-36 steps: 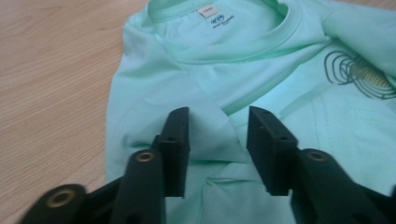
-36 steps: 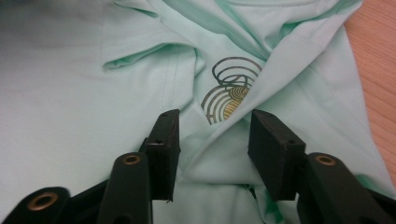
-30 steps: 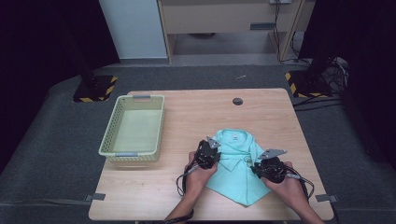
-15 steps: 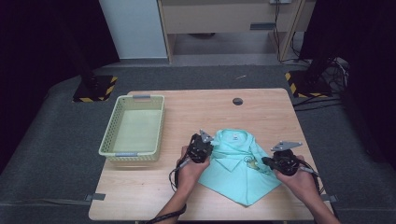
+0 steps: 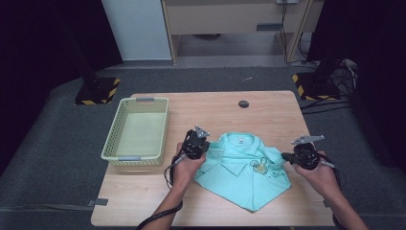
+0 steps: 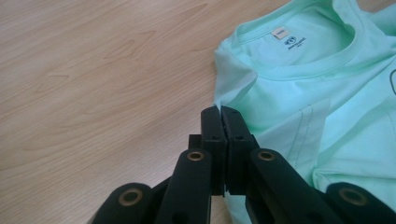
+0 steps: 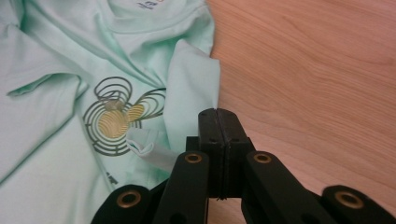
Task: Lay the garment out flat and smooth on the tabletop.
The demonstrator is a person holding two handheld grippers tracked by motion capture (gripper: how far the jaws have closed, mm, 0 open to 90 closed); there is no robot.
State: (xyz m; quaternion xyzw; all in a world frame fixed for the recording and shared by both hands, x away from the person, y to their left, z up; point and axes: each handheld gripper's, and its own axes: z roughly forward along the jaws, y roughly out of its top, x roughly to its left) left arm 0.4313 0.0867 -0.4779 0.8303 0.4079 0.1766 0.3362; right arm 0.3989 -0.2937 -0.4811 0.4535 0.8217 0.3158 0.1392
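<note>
The mint-green T-shirt lies front-up on the worktop, toward the person's edge, collar pointing away from the person. Both sleeves are turned in over the body, so the garment forms a narrow, roughly folded panel; the printed emblem remains exposed on the chest. The lower hem end is not yet folded up, and the panel edges are uneven.

The left tongs sit at the shirt's left shoulder edge. In the left gripper view, the jaws are pressed fully together with no cloth between them. The right tongs sit just beside the shirt's right edge, over bare wood; their jaws are likewise fully closed on nothing.

Judgement: the sleeve folds appear complete. Remaining work is probably the lengthwise fold and transfer to the empty basket, which stands to the left of the shirt.
</note>
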